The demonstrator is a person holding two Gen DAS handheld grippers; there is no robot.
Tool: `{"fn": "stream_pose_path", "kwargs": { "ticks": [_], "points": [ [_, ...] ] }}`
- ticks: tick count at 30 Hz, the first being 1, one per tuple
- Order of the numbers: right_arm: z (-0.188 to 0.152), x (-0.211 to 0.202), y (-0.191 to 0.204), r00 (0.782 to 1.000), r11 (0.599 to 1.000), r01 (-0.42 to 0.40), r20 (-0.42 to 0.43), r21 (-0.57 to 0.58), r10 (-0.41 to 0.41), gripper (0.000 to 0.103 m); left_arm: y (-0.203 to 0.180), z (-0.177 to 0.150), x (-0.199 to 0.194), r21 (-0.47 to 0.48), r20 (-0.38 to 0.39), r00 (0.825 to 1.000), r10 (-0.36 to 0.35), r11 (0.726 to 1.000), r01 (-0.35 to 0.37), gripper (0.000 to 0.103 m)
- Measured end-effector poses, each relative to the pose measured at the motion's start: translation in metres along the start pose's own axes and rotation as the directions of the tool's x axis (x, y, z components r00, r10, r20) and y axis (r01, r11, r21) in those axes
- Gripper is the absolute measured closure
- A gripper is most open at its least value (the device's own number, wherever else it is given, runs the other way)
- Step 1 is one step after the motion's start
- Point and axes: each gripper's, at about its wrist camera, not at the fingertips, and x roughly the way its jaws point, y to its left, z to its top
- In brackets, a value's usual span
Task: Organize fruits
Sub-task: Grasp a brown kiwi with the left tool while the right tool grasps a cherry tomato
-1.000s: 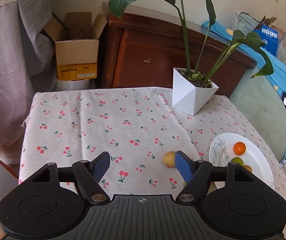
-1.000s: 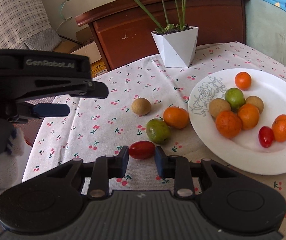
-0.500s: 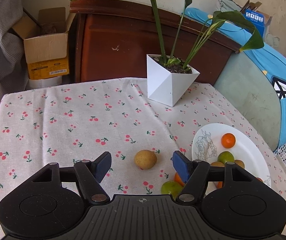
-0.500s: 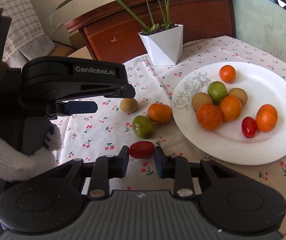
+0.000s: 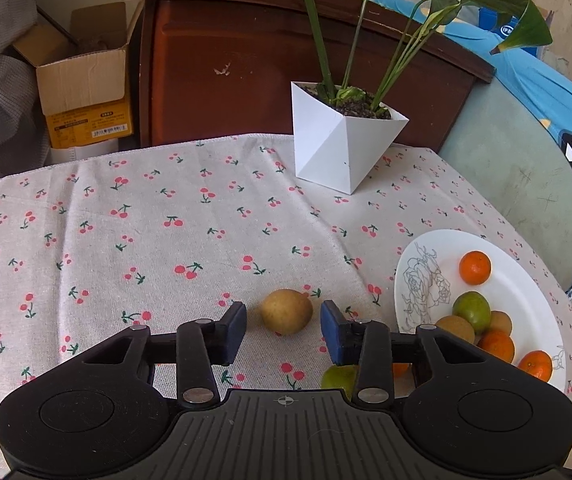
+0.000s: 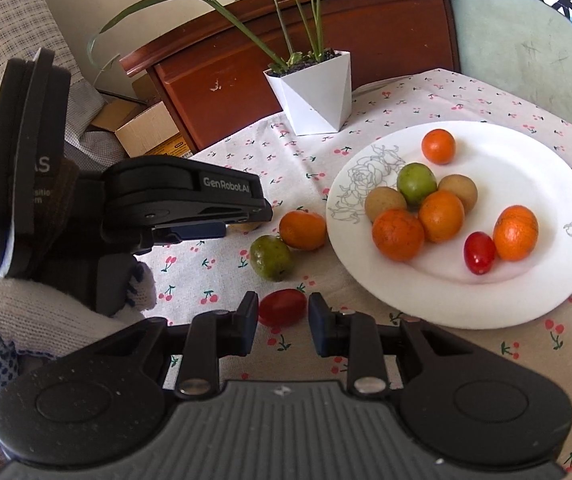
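A yellow-brown fruit [image 5: 286, 312] lies on the cherry-print cloth between the pads of my left gripper [image 5: 283, 320]. Its jaws are closing, and a thin gap still shows on each side of the fruit. My right gripper [image 6: 281, 314] is shut on a red cherry tomato [image 6: 281, 307] near the table's front. An orange [image 6: 303, 230] and a green fruit [image 6: 271, 258] lie loose on the cloth beside the white plate [image 6: 526, 168]. The plate holds several oranges, brown fruits, a green one and a red tomato.
A white angular planter [image 5: 338, 152] with long leaves stands at the back of the table, in front of a brown wooden cabinet [image 5: 225, 60]. An open cardboard box [image 5: 85, 92] sits on the floor at the back left. A gloved hand [image 6: 25, 312] holds the left gripper.
My left gripper came forward and down until the yellow-brown fruit sat between its pads, and its jaws narrowed a lot. The right gripper kept its hold on the red tomato.
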Motion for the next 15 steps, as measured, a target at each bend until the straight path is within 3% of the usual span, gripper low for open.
{"fn": "stream_pose_path", "kwargs": {
  "ticks": [4,15],
  "points": [
    [0.001,0.0,-0.001,1.0,1.0,0.002,0.002,0.005,-0.002,0.076,-0.002,-0.002,0.0,0.026,0.013,1.0,-0.002,1.0,0.002,0.076],
    [0.001,-0.004,-0.003,1.0,1.0,0.0,0.003,0.008,0.0,0.078,0.002,-0.001,-0.024,0.016,0.068,0.998,0.004,1.0,-0.005,0.077]
  ]
}}
